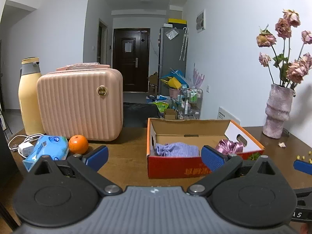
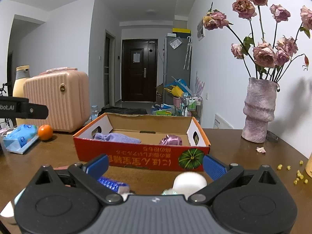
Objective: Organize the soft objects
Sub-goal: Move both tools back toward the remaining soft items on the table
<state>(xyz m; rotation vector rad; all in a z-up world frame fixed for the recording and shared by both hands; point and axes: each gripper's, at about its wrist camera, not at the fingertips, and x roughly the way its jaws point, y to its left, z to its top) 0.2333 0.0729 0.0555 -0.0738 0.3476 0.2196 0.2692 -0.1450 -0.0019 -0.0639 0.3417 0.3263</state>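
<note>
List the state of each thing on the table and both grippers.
Box: open, upright, holds two soft items.
Purple knit: lying in box, left side.
Satin cloth: bunched in box, right side.
Suitcase: closed, upright.
Jug: lidded, upright.
Orange: whole, on table.
Tissue pack: lying on table, beside orange.
Vase: upright, holds wilted roses.
Left gripper: open, empty.
Right gripper: open, empty.
</note>
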